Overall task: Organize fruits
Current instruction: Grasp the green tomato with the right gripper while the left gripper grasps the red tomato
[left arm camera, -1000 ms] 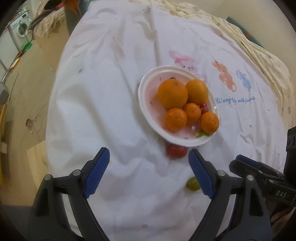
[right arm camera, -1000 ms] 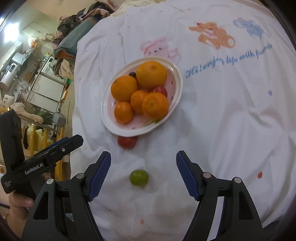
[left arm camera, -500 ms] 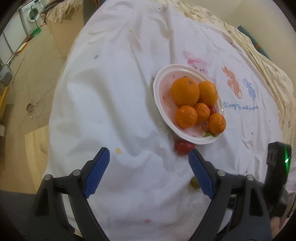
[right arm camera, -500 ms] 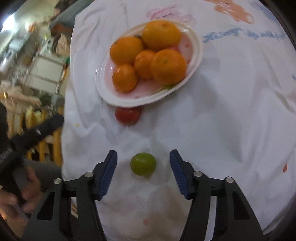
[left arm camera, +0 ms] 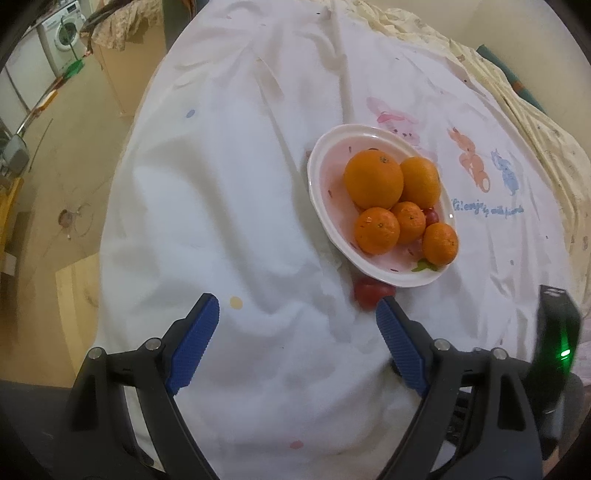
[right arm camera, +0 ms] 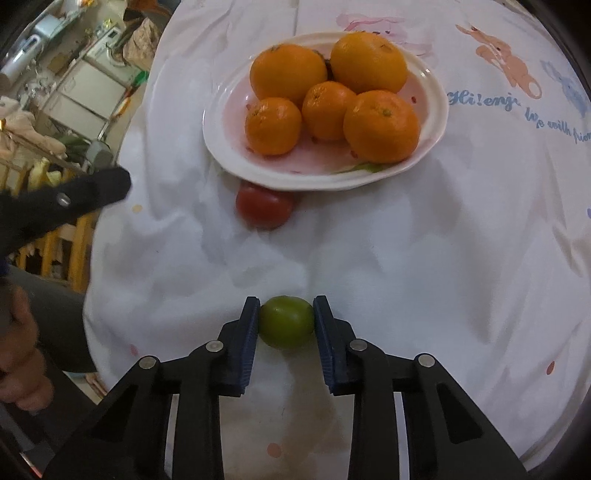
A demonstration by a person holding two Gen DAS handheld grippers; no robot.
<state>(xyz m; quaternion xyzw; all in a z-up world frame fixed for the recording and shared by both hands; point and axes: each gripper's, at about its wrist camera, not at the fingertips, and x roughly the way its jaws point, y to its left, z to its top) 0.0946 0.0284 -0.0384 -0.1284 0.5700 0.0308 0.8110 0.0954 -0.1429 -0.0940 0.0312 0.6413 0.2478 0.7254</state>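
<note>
A white oval plate (right arm camera: pixel 432 92) holds several oranges (right arm camera: pixel 288 72) on the white cloth. It also shows in the left wrist view (left arm camera: pixel 321 177), with a small red fruit (left arm camera: pixel 431 216) among the oranges (left arm camera: pixel 373 179). A red tomato (right arm camera: pixel 264 206) lies on the cloth against the plate's near rim; in the left wrist view the tomato (left arm camera: pixel 367 293) sits just beyond my right finger. My right gripper (right arm camera: pixel 286 314) is shut on a small green fruit (right arm camera: pixel 286 321) resting on the cloth. My left gripper (left arm camera: pixel 295 325) is open and empty above bare cloth, left of the plate.
The cloth (left arm camera: pixel 221 184) has cartoon rabbits and blue lettering (right arm camera: pixel 517 107) right of the plate. The table's left edge drops to the floor, with a washing machine (left arm camera: pixel 61 33) far back. My left gripper's finger (right arm camera: pixel 74 199) and the hand holding it show at the right wrist view's left.
My right gripper has moved down and forward around the green fruit and closed its jaws on it. My left gripper has drawn back and left, staying open.
</note>
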